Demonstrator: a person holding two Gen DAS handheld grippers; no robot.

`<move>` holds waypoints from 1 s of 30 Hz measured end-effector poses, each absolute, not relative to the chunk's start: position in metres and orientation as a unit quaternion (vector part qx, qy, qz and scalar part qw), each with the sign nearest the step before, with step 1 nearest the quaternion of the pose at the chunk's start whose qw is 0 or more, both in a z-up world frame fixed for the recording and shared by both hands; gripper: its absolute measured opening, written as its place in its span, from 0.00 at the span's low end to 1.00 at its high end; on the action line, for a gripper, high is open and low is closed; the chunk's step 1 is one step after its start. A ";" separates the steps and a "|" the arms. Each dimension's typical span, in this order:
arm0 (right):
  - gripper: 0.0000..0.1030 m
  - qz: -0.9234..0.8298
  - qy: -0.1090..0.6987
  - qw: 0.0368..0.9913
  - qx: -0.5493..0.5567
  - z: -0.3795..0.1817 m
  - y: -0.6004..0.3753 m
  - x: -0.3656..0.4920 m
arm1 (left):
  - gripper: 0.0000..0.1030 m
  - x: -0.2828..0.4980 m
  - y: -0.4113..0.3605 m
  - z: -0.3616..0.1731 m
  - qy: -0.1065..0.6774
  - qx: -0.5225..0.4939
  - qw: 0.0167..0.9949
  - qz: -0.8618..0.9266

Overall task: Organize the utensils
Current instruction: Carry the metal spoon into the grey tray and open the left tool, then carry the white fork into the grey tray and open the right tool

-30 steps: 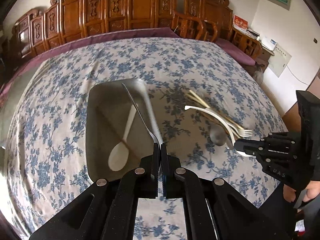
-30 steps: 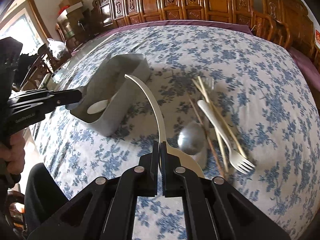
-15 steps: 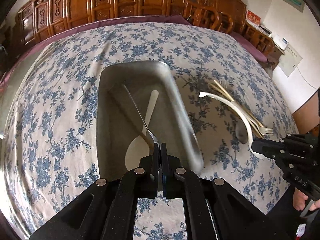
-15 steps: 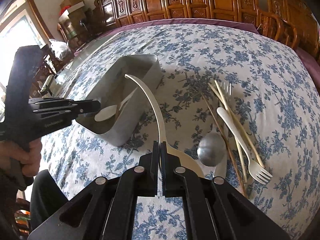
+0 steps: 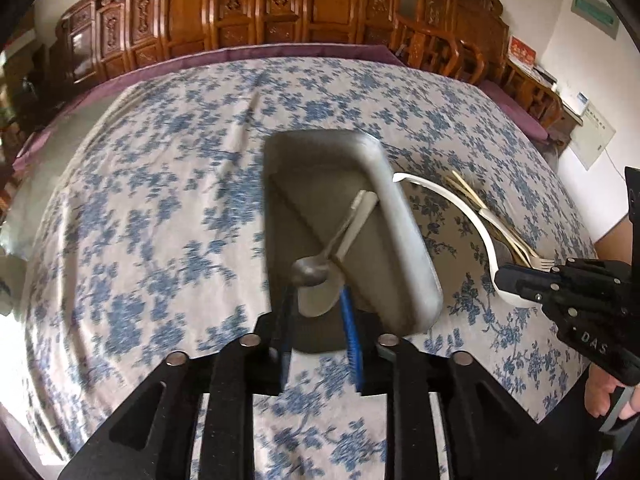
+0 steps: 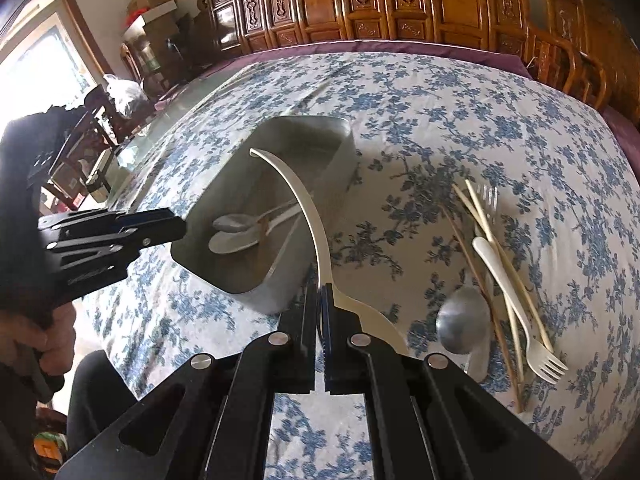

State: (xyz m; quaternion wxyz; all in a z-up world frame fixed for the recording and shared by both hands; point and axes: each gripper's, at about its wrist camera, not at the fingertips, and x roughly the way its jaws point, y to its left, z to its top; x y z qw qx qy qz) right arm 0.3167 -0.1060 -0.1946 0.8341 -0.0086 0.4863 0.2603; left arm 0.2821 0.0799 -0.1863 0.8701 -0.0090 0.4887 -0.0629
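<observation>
Opening just now over the tray (image 5: 404, 240), the left claw (image 5: 316, 324) holds nothing; the right claw (image 6: 321, 312) pinches a white spoon (image 6: 308, 208).

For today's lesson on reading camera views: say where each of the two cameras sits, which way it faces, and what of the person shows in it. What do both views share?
Left wrist: on the left gripper, facing down over the grey tray; its jaws, empty, have just been opening; a hand shows.
Right wrist: on the right gripper, shut on the white spoon; a hand shows.
Shared: tray, white spoon, floral tablecloth.
</observation>
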 end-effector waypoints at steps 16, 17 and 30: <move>0.03 0.271 0.481 0.834 0.025 -0.175 -0.049 0.332 | 0.65 0.249 0.140 -0.174 0.443 -0.040 0.895 -0.027; 0.03 0.272 0.483 0.832 0.029 -0.176 -0.045 0.334 | 0.68 0.249 0.143 -0.174 0.442 -0.043 0.896 -0.024; 0.03 0.261 0.497 0.821 0.102 -0.202 -0.019 0.359 | 0.76 0.245 0.168 -0.171 0.427 -0.052 0.903 -0.003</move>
